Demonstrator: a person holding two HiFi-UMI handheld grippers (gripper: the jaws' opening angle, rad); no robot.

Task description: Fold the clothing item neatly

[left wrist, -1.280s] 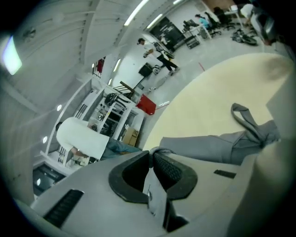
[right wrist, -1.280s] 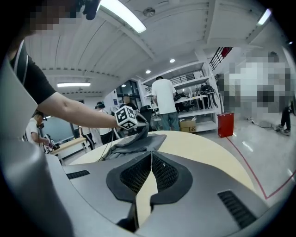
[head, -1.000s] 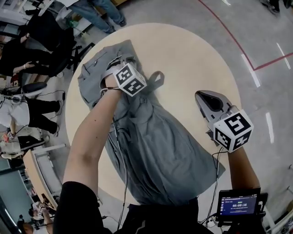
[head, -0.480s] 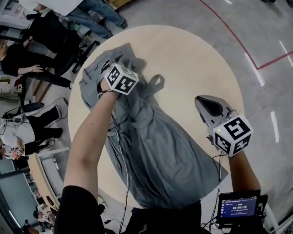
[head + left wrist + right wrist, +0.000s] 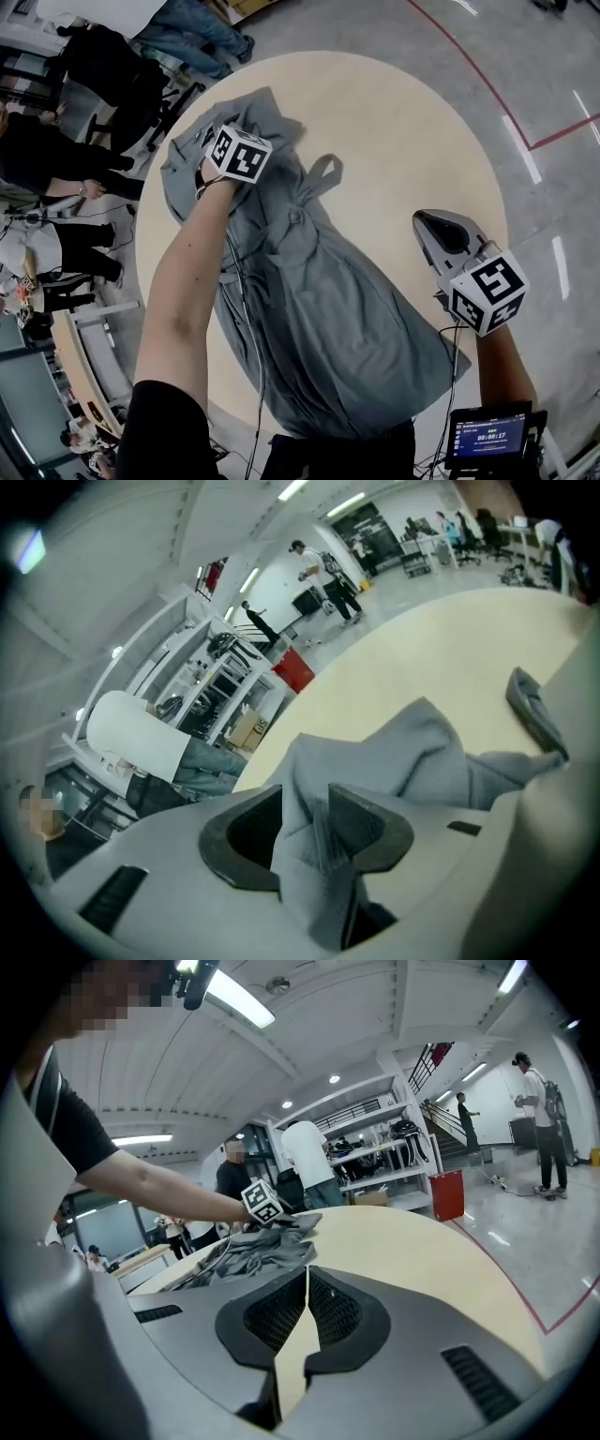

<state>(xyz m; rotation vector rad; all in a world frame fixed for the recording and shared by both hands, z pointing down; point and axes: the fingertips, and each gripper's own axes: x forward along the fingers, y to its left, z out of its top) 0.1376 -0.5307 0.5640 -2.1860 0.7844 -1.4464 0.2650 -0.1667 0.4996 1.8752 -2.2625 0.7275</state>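
Grey cloth, the clothing item (image 5: 319, 300), lies lengthwise across the round pale worktop (image 5: 412, 141), its far end bunched near the far-left rim, its near end seeming to hang over the edge by the person, and a strap loop (image 5: 322, 173) poking out to one side. The left gripper (image 5: 314, 841) sits at the bunched far end; its jaws have just been opening and now stand apart, with a fold of the cloth draped loosely between them. The right gripper (image 5: 307, 1312) hovers over bare worktop by the right rim, well apart from the cloth, jaws clenched on nothing. The likely risk is that the draped fold snags on a jaw as the left gripper draws away, dragging the far end askew; the overhanging end could also pull the cloth toward the person. Compared with a second ago, the left gripper has shifted from near the strap loop toward the far-left corner and has rolled.
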